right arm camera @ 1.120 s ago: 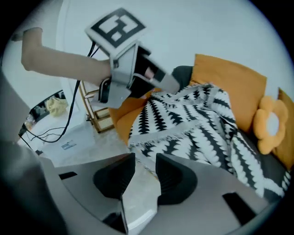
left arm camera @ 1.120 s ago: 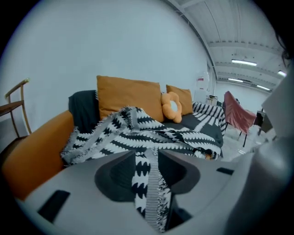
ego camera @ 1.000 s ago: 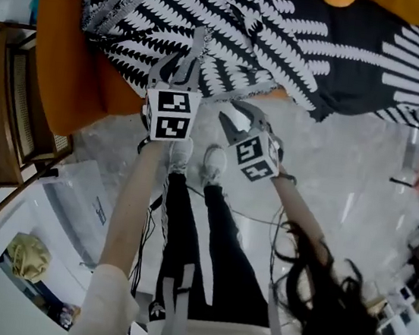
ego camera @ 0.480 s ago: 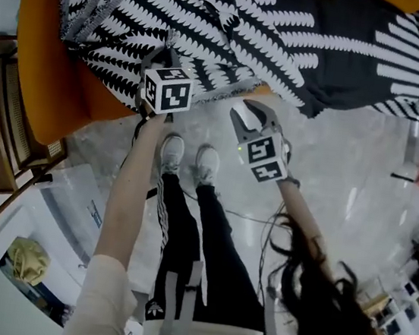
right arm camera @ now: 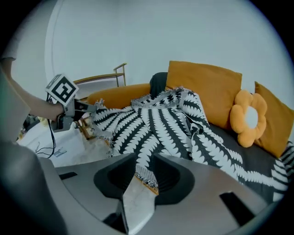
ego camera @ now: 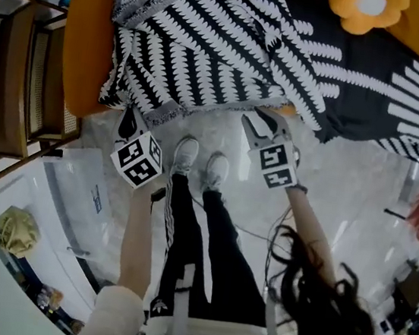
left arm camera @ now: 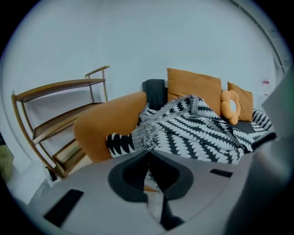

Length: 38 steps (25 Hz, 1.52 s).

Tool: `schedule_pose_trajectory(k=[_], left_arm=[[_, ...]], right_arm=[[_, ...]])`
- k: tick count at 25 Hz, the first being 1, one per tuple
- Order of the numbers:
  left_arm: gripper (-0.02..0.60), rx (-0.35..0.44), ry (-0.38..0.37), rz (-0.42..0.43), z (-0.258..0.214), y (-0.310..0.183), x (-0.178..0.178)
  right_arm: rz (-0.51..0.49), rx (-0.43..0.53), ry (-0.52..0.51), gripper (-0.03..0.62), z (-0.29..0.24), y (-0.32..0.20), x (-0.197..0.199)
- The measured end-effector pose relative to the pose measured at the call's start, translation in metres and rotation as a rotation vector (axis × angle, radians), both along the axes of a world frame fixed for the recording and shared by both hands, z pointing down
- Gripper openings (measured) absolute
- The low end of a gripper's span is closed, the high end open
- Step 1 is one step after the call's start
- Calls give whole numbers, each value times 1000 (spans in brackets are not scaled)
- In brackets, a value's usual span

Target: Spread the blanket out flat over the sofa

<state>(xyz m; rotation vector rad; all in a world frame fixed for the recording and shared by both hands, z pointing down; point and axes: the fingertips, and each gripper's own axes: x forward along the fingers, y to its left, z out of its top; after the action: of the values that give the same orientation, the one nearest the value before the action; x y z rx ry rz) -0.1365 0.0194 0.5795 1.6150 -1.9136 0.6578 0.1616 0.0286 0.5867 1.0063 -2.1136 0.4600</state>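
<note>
A black-and-white leaf-patterned blanket point(ego camera: 211, 40) lies bunched over the orange sofa point(ego camera: 85, 39). My left gripper point(ego camera: 129, 123) is at the sofa's front left corner, and its jaws are pinched on the blanket's fringed edge. In the left gripper view the left gripper point(left arm camera: 148, 158) has fringe caught between its tips, and the blanket point(left arm camera: 197, 128) rises beyond them. My right gripper point(ego camera: 263, 125) is shut on the front hem further right. In the right gripper view the right gripper point(right arm camera: 144, 172) holds the hem, with the blanket point(right arm camera: 161, 119) stretching away from it.
A wooden shelf rack point(ego camera: 13, 91) stands left of the sofa. Orange back cushions point(right arm camera: 204, 89) and a flower pillow point(ego camera: 367, 7) sit at the back. A dark striped cover point(ego camera: 389, 79) lies on the seat's right. The person's feet point(ego camera: 199, 161) stand on marble floor.
The left gripper's jaws went from open over the blanket's edge to shut on it, then pulled back and to the left off the sofa's front. The right gripper kept its hold.
</note>
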Motion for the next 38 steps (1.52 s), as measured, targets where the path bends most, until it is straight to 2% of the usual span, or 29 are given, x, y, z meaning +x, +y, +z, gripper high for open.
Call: schedule_pose_trajectory(k=[7, 9, 11, 13, 15, 18, 21, 24, 25, 26, 28, 31, 33, 35, 38], left_arm=[[9, -54, 1, -170, 37, 41, -75], [9, -76, -13, -193, 46, 52, -89], [9, -92, -36, -210, 49, 64, -110], [9, -94, -73, -220, 47, 70, -133], [9, -98, -117, -202, 47, 71, -148], [9, -116, -172, -148, 47, 69, -165], [9, -128, -185, -132, 45, 63, -178], [9, -137, -181, -137, 43, 59, -181], [9, -142, -177, -140, 44, 60, -180], [9, -149, -173, -142, 46, 62, -179], [9, -159, -175, -137, 50, 65, -177], [9, -164, -177, -136, 53, 65, -178], [9, -166, -166, -145, 53, 64, -181], [9, -174, -162, -136, 53, 60, -185], [9, -188, -177, -95, 56, 54, -190]], right_arm=[[-82, -16, 19, 117, 22, -22, -36], [-106, -36, 62, 117, 34, -15, -35], [-155, -37, 147, 117, 51, -5, -32], [-225, -21, 259, 152, 76, 2, -23], [-284, 7, 383, 186, 97, 6, -3], [-341, 63, 536, 201, 107, 6, 29], [-415, 91, 686, 208, 114, 6, 57], [-439, 123, 834, 206, 121, -1, 78], [-439, 144, 877, 160, 120, -6, 81], [-438, 165, 901, 8, 118, -11, 82], [-420, 169, 876, 8, 117, -14, 76], [-389, 96, 789, 8, 125, 1, 74], [-452, 56, 774, 6, 132, 29, 76], [-501, 56, 780, 5, 133, 52, 78], [-479, -21, 741, 5, 132, 55, 77]])
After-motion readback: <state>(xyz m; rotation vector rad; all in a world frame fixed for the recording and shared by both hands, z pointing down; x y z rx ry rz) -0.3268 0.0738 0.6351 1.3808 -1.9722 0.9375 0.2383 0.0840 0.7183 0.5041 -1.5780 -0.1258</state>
